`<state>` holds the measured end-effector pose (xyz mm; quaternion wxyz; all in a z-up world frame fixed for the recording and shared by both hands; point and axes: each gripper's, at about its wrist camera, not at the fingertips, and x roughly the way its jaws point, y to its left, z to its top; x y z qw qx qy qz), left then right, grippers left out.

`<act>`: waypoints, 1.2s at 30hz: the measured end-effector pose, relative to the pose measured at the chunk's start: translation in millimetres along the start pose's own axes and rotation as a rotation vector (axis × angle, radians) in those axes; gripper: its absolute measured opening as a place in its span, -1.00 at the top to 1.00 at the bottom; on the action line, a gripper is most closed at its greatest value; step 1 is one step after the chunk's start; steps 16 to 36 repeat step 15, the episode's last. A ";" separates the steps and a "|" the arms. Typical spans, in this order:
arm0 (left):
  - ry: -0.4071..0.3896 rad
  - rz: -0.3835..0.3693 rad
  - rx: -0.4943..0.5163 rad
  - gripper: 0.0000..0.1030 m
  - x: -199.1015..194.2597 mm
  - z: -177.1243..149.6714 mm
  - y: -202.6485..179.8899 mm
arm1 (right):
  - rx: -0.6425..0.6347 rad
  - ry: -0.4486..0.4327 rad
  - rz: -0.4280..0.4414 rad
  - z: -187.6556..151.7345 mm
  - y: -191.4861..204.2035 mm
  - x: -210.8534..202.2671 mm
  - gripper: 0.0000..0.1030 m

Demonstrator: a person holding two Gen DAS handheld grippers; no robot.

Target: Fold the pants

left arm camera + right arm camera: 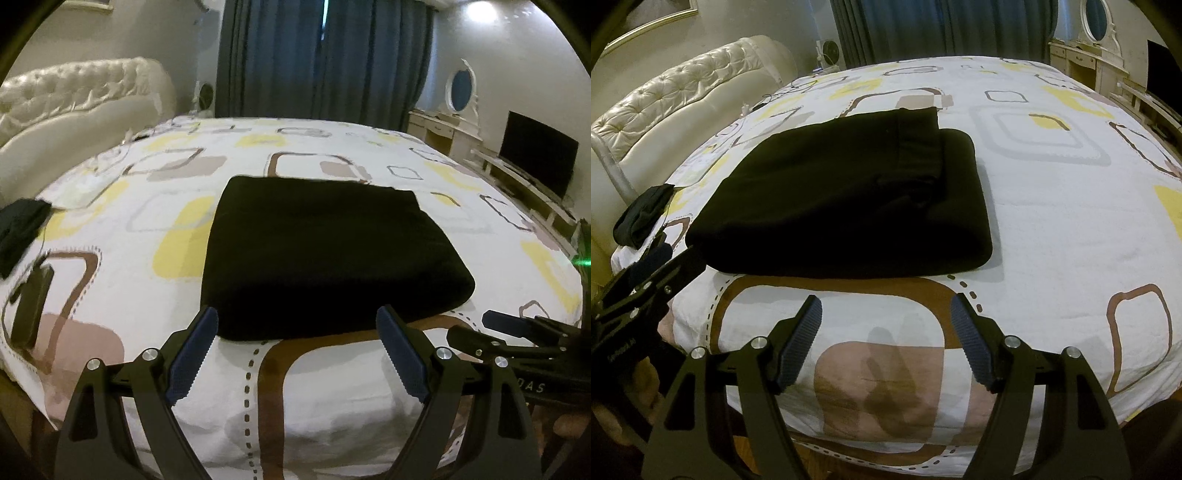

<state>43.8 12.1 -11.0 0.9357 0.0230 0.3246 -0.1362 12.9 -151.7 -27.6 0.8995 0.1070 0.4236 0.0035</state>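
Observation:
The black pants (325,254) lie folded into a thick rectangle on the patterned bed cover (110,229). In the right wrist view the pants (842,199) sit left of centre, with a waistband edge showing on top. My left gripper (297,317) is open and empty, its fingertips just at the near edge of the pants. My right gripper (886,304) is open and empty, a little in front of the pants' near edge. The right gripper also shows at the right of the left wrist view (517,325), and the left gripper at the left of the right wrist view (646,273).
A small dark garment (22,229) lies at the bed's left edge, also in the right wrist view (642,218). A dark flat device (31,306) lies near it. A tufted cream headboard (74,96), blue curtains (325,59), a dresser with mirror (461,99) and a TV (535,158) surround the bed.

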 end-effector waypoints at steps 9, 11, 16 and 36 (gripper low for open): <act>-0.038 0.010 0.010 -0.68 -6.6 3.7 -5.3 | 0.000 0.001 0.001 0.1 0.0 -0.1 -0.41; -0.042 0.010 0.002 -0.68 -7.1 4.2 -4.8 | 0.000 -0.001 0.000 0.2 0.1 -0.6 -0.41; -0.032 0.004 0.009 -0.68 -5.3 4.7 -6.7 | 0.000 0.000 0.000 0.2 0.1 -0.2 -0.41; -0.032 0.004 0.009 -0.68 -5.3 4.7 -6.7 | 0.000 0.000 0.000 0.2 0.1 -0.2 -0.41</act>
